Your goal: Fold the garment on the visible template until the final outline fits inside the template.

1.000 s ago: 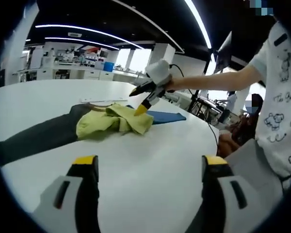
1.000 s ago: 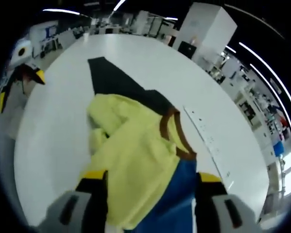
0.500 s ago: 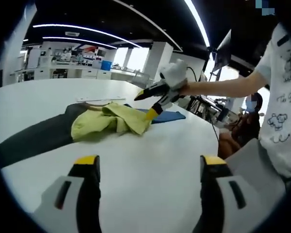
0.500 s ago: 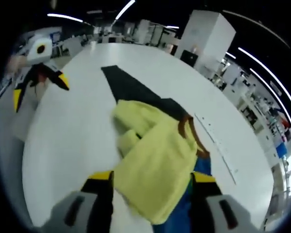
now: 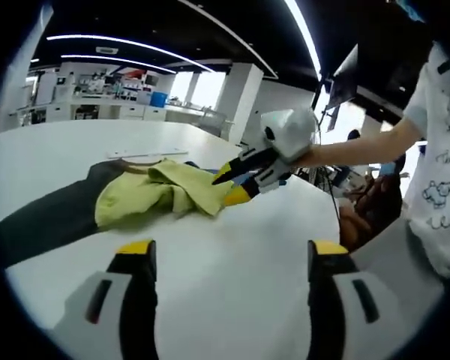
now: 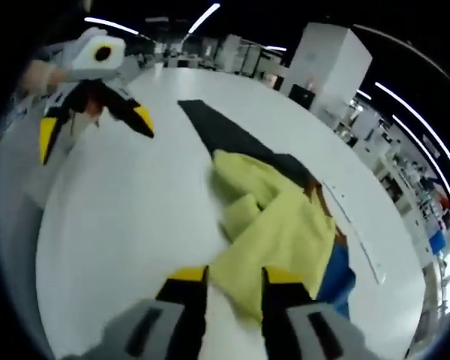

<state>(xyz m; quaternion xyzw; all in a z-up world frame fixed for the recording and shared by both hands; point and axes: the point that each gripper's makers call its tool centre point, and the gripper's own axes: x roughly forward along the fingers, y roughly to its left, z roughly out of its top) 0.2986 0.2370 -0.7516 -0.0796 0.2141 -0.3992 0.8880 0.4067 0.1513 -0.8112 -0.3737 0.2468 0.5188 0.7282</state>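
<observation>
A yellow garment (image 5: 157, 195) with a brown collar (image 6: 319, 199) lies crumpled on a long black template (image 5: 45, 217) on a white table (image 5: 210, 292). In the right gripper view the yellow garment (image 6: 277, 225) spreads ahead, and my right gripper (image 6: 236, 279) is shut on its near edge. From the left gripper view that right gripper (image 5: 236, 184) bites the cloth's right end, held by a person's hand. My left gripper (image 5: 231, 251) stands open over bare table, short of the garment. It also appears as the left gripper (image 6: 96, 129) at the upper left of the right gripper view, jaws wide apart.
A blue cloth (image 6: 337, 270) lies under the garment's far side. The black template (image 6: 225, 131) runs away from it. A white strip (image 6: 352, 232) lies beyond the collar. A person in a white printed shirt (image 5: 442, 187) stands at the table's right edge.
The right gripper's jaws have narrowed from wide open onto the garment's near edge, after pulling back toward that edge. The left gripper stays open and shows larger in the right gripper view.
</observation>
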